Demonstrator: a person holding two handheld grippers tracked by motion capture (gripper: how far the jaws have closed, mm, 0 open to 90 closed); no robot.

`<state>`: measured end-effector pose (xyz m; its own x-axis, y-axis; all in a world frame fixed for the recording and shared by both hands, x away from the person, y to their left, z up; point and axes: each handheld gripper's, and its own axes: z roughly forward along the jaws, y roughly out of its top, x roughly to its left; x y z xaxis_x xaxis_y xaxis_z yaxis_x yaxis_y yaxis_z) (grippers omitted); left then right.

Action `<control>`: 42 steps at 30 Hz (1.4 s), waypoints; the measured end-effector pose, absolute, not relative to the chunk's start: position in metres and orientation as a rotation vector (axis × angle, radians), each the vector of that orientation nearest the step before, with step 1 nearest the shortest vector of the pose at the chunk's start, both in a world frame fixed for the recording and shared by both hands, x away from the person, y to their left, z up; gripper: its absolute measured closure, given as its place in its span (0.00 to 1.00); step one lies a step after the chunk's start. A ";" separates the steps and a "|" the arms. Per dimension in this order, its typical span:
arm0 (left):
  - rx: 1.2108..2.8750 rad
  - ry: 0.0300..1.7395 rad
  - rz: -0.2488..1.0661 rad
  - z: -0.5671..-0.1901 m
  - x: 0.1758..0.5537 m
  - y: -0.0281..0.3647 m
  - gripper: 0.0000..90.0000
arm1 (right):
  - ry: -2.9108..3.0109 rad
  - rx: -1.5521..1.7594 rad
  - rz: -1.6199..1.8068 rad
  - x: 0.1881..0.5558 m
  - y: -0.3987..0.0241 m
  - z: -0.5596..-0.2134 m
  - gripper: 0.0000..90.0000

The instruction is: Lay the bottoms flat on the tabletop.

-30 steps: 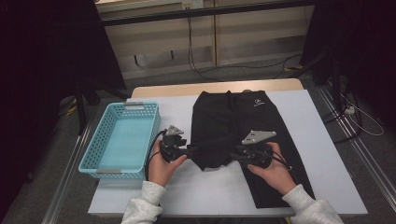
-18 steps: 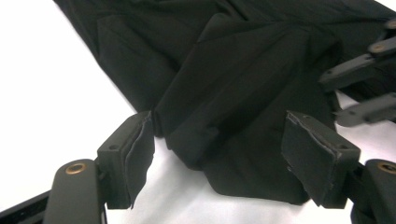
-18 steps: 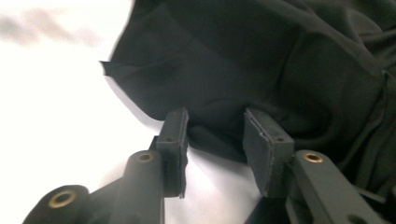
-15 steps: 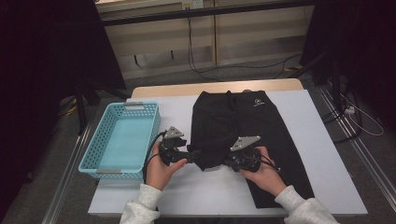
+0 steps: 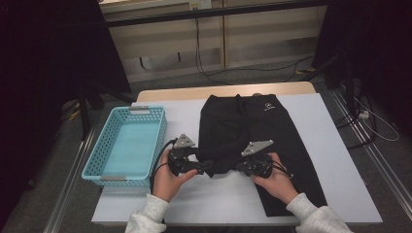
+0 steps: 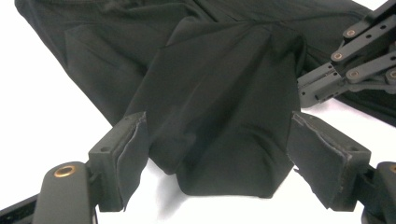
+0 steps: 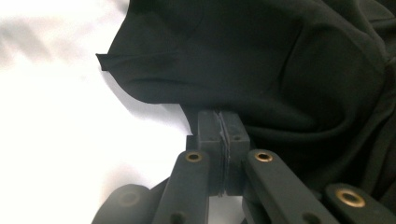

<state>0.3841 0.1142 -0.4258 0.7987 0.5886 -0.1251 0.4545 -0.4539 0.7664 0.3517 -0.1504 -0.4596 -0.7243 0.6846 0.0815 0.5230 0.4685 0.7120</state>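
A black garment [image 5: 262, 126] lies flat on the white table [image 5: 320, 131], its lower left part bunched between the two hands. My left gripper [image 5: 206, 167] stands open, and its jaws have just been opening. In the left gripper view a raised fold of the garment [image 6: 215, 116] sits between the wide-apart pads [image 6: 133, 149] of the left gripper [image 6: 217, 140]. My right gripper [image 5: 232, 167] faces it from the right, its jaws having just closed. In the right gripper view the right gripper [image 7: 219, 121] is shut on the edge of the garment [image 7: 261, 60]. The right gripper [image 6: 313, 91] also appears in the left gripper view.
A light blue plastic basket [image 5: 97, 160] stands on the table's left side, close to my left hand. White table surface shows in front of the hands and to the right of the garment. Beyond the table's far edge are dark floor, cables and stands.
My right hand has slid left along the garment toward the left gripper, and its jaws have come together. The left gripper's jaws have spread wider. The cloth between them has bunched up.
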 end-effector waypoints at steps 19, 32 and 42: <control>2.220 0.657 0.151 -0.438 0.375 0.096 0.29 | 2.471 1.064 1.167 0.350 -0.158 -0.452 1.00; 2.289 0.617 0.139 -0.450 0.372 0.089 0.42 | 2.440 1.076 1.192 0.350 -0.163 -0.450 1.00; 2.302 0.632 0.171 -0.450 0.374 0.093 0.72 | 2.431 1.063 1.209 0.348 -0.164 -0.448 1.00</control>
<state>0.3745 0.0925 -0.4501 0.8702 0.4889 -0.0610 0.3918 -0.6117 0.6872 0.3483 -0.1640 -0.4479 -0.7122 0.6930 0.1117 0.5072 0.3979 0.7645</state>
